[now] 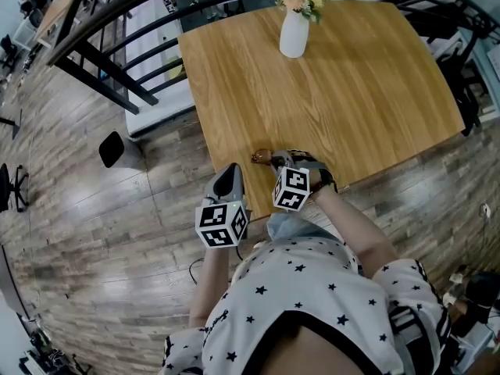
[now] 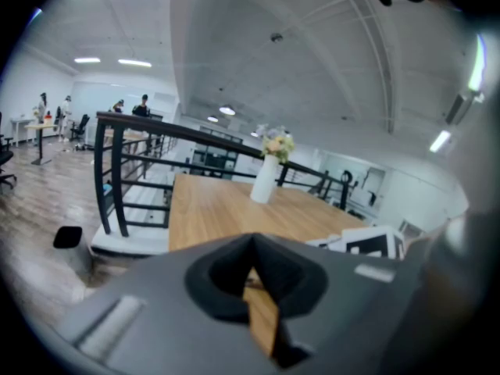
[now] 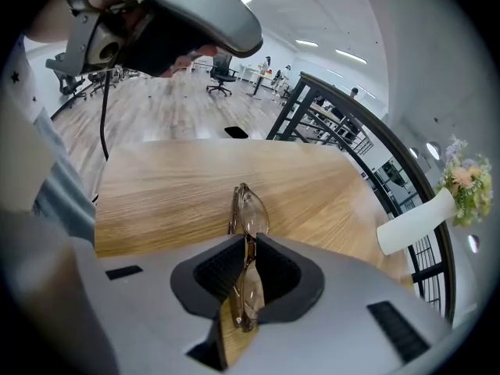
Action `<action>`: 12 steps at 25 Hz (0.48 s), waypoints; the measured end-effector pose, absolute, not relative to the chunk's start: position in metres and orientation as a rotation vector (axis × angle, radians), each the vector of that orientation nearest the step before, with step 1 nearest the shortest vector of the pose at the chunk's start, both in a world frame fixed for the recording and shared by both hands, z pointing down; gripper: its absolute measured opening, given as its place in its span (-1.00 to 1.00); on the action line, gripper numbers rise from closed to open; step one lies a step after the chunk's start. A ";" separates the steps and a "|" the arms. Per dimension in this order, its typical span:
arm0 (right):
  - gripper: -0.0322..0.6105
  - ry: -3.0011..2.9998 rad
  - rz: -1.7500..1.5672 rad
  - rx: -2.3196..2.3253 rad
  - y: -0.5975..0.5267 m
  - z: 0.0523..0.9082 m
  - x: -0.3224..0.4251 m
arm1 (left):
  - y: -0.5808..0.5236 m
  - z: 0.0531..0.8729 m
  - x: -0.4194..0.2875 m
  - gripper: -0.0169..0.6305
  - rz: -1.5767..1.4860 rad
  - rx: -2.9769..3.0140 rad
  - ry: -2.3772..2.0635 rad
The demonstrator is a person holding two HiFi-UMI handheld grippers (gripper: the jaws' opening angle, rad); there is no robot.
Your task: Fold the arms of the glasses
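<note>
The left gripper [image 2: 251, 244] is held with its jaws shut together, and nothing is caught between them; just beside it, the right gripper [image 3: 247, 244] is clamped on the glasses [image 3: 251, 216], which are pinched at the middle of the frame, one lens seen before the jaws and one beyond; the glasses are found at the near edge of the wooden table [image 3: 164, 198]; farther back, a white vase [image 1: 294, 34] of flowers is stood on the tabletop; a black railing [image 1: 109, 65] is seen beyond.

Our right gripper [image 3: 247, 250] clamps the glasses [image 3: 251, 213] at the bridge between its fingers [image 3: 283, 272], lenses edge-on over the wooden surface [image 3: 172, 186]; we see a white vase [image 3: 412, 225] of flowers [image 3: 467, 180] standing at right.
</note>
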State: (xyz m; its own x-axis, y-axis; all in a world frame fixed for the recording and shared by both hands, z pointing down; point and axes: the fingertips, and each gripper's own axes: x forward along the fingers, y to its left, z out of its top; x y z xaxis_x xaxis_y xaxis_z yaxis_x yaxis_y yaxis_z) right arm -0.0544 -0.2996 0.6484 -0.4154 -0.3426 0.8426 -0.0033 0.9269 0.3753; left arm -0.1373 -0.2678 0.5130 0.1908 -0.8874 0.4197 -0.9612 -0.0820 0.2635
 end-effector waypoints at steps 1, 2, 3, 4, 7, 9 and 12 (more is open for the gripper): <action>-0.82 -1.972 -0.380 0.252 -0.300 0.649 -0.055 | -0.267 0.513 -0.138 -0.93 0.206 1.996 -1.724; -0.82 -1.973 -0.378 0.254 -0.300 0.649 -0.055 | -0.266 0.514 -0.138 -0.93 0.206 1.995 -1.723; -0.82 -1.973 -0.378 0.256 -0.300 0.649 -0.055 | -0.265 0.514 -0.138 -0.93 0.205 1.994 -1.723; -0.82 -1.972 -0.380 0.258 -0.300 0.649 -0.055 | -0.264 0.514 -0.138 -0.93 0.205 1.993 -1.724; -0.82 -1.970 -0.384 0.273 -0.300 0.649 -0.054 | -0.260 0.514 -0.138 -0.93 0.207 1.992 -1.723; -0.82 -1.969 -0.389 0.294 -0.301 0.648 -0.054 | -0.257 0.513 -0.138 -0.93 0.205 1.994 -1.723; -0.82 -1.982 -0.402 0.346 -0.302 0.643 -0.054 | -0.253 0.512 -0.138 -0.93 0.204 1.999 -1.721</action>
